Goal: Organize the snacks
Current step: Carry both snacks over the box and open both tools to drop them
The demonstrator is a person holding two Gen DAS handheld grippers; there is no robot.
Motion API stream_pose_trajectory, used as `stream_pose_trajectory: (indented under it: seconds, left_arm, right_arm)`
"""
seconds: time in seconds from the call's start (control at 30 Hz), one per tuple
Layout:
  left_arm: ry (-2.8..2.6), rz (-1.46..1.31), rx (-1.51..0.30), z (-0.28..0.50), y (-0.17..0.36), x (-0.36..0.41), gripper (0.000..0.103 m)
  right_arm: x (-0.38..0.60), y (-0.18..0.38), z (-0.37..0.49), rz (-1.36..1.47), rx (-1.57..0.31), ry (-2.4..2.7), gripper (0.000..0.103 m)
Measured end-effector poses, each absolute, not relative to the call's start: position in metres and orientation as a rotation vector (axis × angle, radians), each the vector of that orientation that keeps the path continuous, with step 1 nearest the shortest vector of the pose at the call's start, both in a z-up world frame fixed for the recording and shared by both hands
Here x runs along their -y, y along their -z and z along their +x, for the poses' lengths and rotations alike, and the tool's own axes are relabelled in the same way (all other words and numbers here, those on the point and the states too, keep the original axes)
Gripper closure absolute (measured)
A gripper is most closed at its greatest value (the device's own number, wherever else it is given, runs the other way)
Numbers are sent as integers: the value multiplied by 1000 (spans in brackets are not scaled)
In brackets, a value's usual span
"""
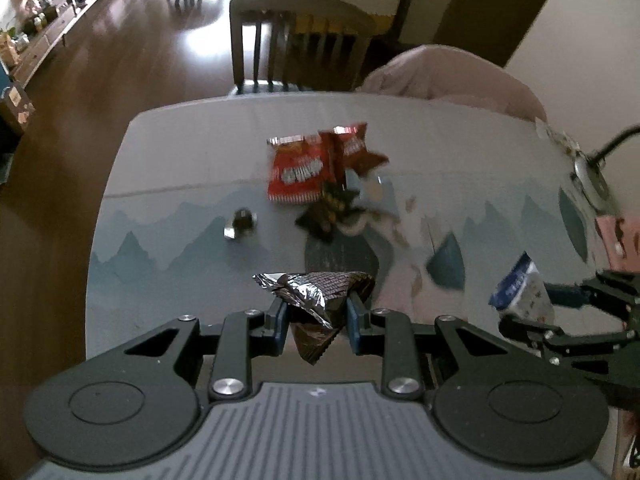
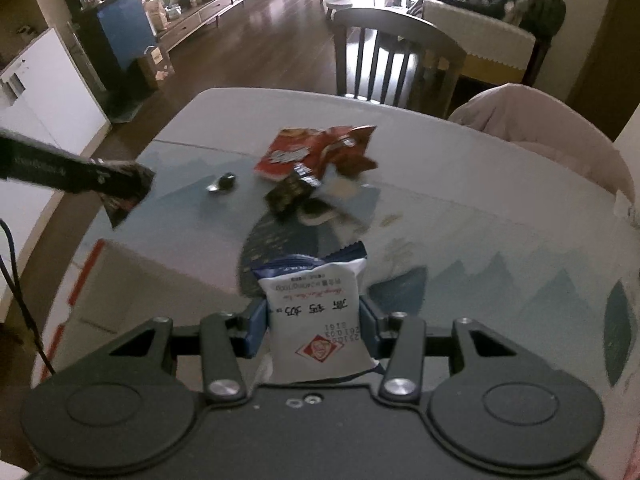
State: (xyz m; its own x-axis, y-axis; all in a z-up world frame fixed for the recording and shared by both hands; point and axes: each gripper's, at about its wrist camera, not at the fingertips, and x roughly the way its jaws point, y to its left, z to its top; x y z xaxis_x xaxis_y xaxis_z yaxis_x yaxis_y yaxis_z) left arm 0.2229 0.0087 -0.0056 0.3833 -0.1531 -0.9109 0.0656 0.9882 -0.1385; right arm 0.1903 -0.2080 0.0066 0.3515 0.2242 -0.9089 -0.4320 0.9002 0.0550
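Observation:
My left gripper (image 1: 318, 306) is shut on a dark brown foil snack packet (image 1: 320, 292), held above the table. My right gripper (image 2: 314, 318) is shut on a white and blue snack bag (image 2: 318, 316); it also shows at the right edge of the left wrist view, the bag (image 1: 520, 286) in its fingers. In the right wrist view the left gripper (image 2: 116, 180) with its dark packet (image 2: 124, 196) hangs at the left. Further back on the table lie red snack bags (image 1: 298, 172) (image 2: 292, 154), dark small packets (image 1: 332, 212) (image 2: 290, 196) and one small silver-wrapped piece (image 1: 240, 224) (image 2: 222, 182).
The table (image 1: 180, 160) has a pale cloth printed with blue mountains. A wooden chair (image 1: 296, 40) stands at its far side, and a pink-covered chair (image 1: 452, 76) at the far right. A cardboard box with red tape (image 2: 80, 292) sits below the near left table edge.

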Motion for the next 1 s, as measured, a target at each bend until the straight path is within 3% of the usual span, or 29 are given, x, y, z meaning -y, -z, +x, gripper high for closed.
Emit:
stream_pose_trajectory:
  seconds: [0.37,1.0]
  left_arm:
    - [216,-71,-1274,161,36,-22,75]
    - [201,-22,-1449,135,127,-12,75]
  right_arm:
    - [172,4,142,-161,-1189,-474,56]
    - [134,89,105,-145,-1339,-454,56]
